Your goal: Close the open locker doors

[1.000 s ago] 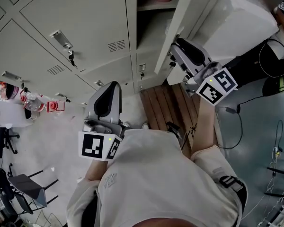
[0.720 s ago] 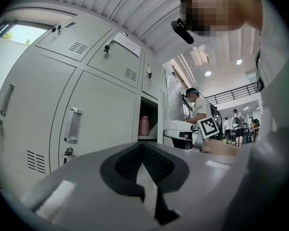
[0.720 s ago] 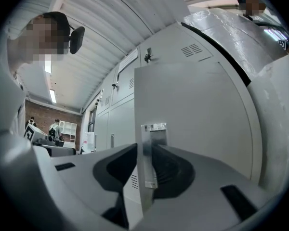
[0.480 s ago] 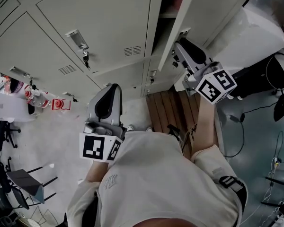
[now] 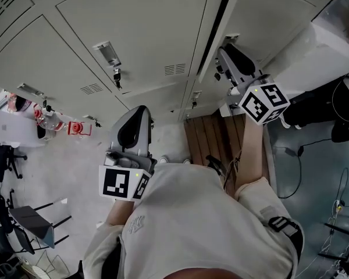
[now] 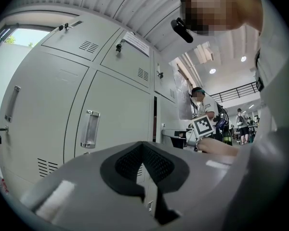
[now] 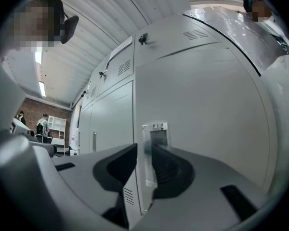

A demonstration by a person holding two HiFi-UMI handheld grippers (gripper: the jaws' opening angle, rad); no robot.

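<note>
A bank of pale grey lockers (image 5: 134, 34) fills the top of the head view. One tall door (image 5: 267, 16) at the right stands slightly ajar, leaving a thin dark gap (image 5: 218, 22) along its edge. My right gripper (image 5: 227, 48) reaches up to that door's recessed handle (image 5: 231, 38). In the right gripper view the handle plate (image 7: 151, 153) sits pinched between the jaws of the right gripper (image 7: 144, 160). My left gripper (image 5: 141, 108) hangs lower, apart from the lockers. Its jaws are shut and empty, and the left gripper (image 6: 144, 150) points at closed doors (image 6: 115, 119).
A wooden slatted platform (image 5: 212, 135) lies at the lockers' foot. Red and white items (image 5: 78, 128) and office chairs (image 5: 23, 225) stand at the left. Cables (image 5: 340, 173) and a black bag (image 5: 314, 106) lie on the floor at the right. People (image 6: 201, 105) stand in the background.
The open door has swung toward the locker with my right gripper on its handle. The wide opening showing a shelf has narrowed to a dark slit. The left gripper has barely moved.
</note>
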